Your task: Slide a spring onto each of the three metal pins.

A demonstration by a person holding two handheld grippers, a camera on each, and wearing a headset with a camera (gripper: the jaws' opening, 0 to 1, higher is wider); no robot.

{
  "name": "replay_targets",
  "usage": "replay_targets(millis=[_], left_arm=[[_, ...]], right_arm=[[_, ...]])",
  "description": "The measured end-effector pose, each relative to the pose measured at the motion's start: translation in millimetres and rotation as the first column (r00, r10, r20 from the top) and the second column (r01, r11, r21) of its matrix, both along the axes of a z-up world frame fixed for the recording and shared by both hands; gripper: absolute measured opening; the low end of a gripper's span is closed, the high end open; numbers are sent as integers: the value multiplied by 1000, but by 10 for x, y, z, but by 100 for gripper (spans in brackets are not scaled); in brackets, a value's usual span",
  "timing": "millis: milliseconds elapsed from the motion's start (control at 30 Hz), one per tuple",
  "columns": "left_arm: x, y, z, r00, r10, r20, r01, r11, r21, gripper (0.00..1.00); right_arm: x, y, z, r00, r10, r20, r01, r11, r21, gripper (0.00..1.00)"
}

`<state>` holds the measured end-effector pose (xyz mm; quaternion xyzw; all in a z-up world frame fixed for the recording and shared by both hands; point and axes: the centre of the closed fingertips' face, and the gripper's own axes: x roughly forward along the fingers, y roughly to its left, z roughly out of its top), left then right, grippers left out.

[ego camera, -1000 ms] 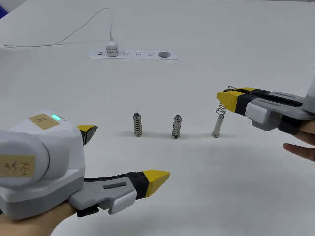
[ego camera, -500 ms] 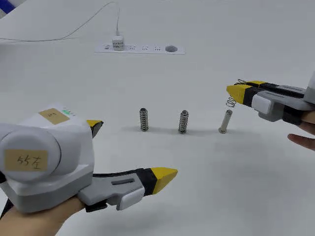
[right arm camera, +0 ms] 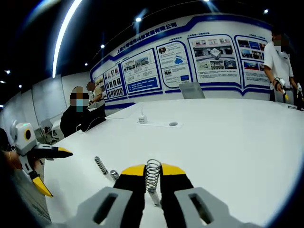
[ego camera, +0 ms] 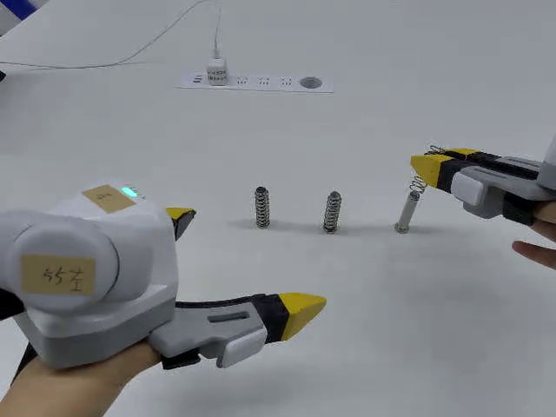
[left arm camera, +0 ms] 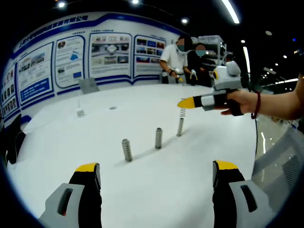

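Tilting further than before, the bare pin (ego camera: 404,215) leans toward your right gripper (ego camera: 432,162), clamped on the spring (right arm camera: 152,175) atop it; your left gripper (ego camera: 246,259) gapes wide.

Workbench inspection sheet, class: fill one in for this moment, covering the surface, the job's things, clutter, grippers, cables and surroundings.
Surface: plain white table.
Job's things: left pin and middle pin each carry a spring; third pin leans, with the third spring at its top.
Clutter: nothing seen.
Grippers: right gripper shut on the third spring; left gripper open, holding nothing.
Cables: power strip with a plug and white cable, behind the pins.
Surroundings: wall display boards; standing people; seated person.
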<state>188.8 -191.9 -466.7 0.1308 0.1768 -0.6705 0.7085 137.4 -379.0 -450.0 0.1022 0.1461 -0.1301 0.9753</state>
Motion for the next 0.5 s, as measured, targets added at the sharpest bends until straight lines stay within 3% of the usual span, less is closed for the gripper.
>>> replay_targets(millis=[500], left_arm=[[20,-19,28,1000,4,7,-4,1000,-20,100]], right_arm=[[5,72,-76,999,18,-28,-19,999,-44,12]])
